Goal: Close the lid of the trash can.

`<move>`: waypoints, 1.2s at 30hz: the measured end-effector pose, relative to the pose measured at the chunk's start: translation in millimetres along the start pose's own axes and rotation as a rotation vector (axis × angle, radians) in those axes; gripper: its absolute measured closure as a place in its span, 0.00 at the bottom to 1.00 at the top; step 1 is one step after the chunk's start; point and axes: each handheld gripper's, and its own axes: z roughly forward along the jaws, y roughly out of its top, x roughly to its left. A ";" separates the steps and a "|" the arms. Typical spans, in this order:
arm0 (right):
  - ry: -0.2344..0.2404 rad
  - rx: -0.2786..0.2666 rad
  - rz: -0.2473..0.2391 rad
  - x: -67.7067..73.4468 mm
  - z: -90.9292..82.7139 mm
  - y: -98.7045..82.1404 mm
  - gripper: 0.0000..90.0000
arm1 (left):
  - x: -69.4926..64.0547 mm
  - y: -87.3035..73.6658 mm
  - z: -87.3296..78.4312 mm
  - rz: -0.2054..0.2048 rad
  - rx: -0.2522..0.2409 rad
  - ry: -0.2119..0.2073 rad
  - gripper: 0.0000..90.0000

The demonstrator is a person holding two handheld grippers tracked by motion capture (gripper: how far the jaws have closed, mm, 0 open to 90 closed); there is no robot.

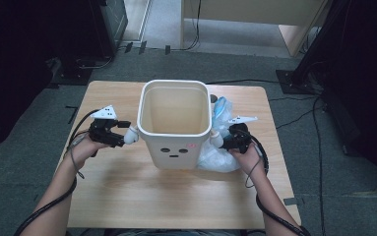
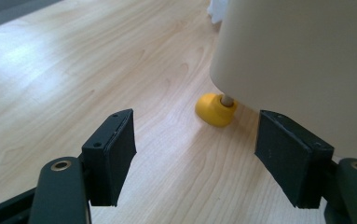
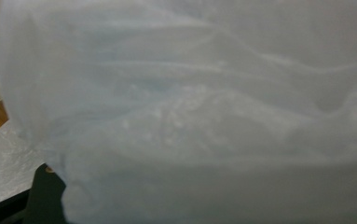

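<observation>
Grey carpet, cables and dark stands surround a wooden table. Cream bin stands upright at table centre, empty, a simple face on its front wall. Clear plastic bag lies crumpled against the bin's right side, reaching behind it too. Person's forearms come in from below, one gripper per hand. Left gripper sits just beside the bin's left wall, jaws apart with nothing between them; the left gripper view shows bare tabletop in the gap and the bin's yellow foot just ahead, resting on the wood. Right gripper is at the bin's right wall, up against the bag; in the right gripper view the plastic covers the jaws, so can't tell whether they hold it or stand open.
</observation>
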 end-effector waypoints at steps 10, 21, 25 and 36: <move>-0.003 0.000 0.001 0.3 0.0 0.0 0.31 | -0.5 -15.9 8.3 -0.014 -0.007 -0.001 0.31; -0.003 0.000 -0.001 0.4 0.1 0.0 0.31 | 2.8 -33.2 14.8 -0.030 -0.005 0.004 0.31; -0.004 0.000 -0.002 0.4 0.1 0.1 0.31 | 4.5 -39.7 18.2 -0.042 0.003 0.002 0.30; -0.004 0.001 -0.003 0.6 0.1 0.2 0.31 | 8.2 -56.7 25.3 -0.054 0.054 0.021 0.29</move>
